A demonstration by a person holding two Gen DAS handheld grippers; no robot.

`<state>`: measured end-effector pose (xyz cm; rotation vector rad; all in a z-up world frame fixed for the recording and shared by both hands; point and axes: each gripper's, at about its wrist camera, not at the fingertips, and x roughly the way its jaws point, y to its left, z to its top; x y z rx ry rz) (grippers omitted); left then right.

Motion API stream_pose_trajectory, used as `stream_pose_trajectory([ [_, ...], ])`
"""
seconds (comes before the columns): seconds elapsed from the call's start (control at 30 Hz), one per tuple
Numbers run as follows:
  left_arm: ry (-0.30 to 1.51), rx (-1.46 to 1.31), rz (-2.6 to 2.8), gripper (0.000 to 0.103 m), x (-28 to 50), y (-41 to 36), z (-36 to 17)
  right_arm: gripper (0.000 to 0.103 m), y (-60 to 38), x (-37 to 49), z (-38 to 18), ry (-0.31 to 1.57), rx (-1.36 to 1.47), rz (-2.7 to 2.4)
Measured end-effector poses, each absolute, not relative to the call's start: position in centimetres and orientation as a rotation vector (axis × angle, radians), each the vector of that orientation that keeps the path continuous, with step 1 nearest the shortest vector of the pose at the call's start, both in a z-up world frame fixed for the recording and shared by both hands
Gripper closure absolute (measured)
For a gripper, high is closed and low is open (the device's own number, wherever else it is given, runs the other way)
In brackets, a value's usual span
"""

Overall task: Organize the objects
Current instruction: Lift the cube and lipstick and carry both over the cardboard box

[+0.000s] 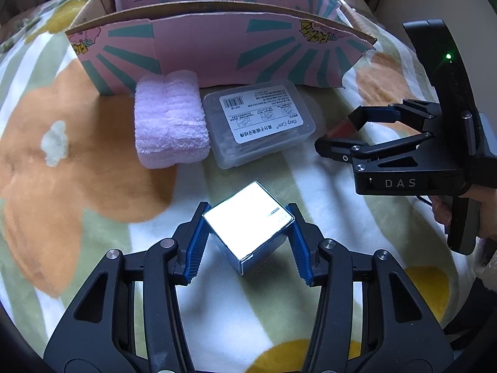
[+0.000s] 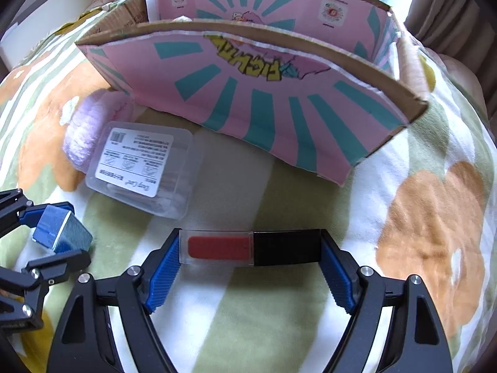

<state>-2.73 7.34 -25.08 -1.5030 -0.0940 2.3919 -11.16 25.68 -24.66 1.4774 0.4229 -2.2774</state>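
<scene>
My left gripper (image 1: 247,239) is shut on a small blue-sided box with a glaring white top (image 1: 248,220), corner toward me, held over the blanket. The same small box (image 2: 60,230) shows at the left of the right wrist view between the left gripper's fingers. My right gripper (image 2: 251,248) is shut end to end on a red lip gloss tube with a black cap (image 2: 251,247). In the left wrist view the right gripper (image 1: 338,132) stands at the right with the red tube (image 1: 341,127) between its tips. A pink folded towel (image 1: 170,121) and a clear plastic box with a white label (image 1: 259,121) lie before the carton.
An open pink and teal cardboard carton (image 1: 217,49) stands behind the objects, its near wall (image 2: 264,108) tall. All rests on a soft blanket with orange flowers (image 1: 77,161). A person's hand (image 1: 444,214) holds the right gripper's handle.
</scene>
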Motion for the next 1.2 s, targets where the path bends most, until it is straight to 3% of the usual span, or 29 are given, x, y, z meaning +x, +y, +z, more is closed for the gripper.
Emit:
stream_pose_trajectory([
  [0.27,-0.099,-1.454,2.411,0.058,-3.4,6.1,-19.7,0.024,25.9,-10.1,-18.6,0.244,1.540,-2.360],
  [0.73,-0.117,-1.387,2.478,0.058,-3.9,2.6,-5.7,0.024,22.2,-5.4,-5.7,-0.032,1.584,-2.541],
  [1.2,-0.092,-1.396,2.491,0.058,-1.3,1.1,-1.8,0.024,21.4,-3.3,-1.4,-0.062,1.554,-2.593],
])
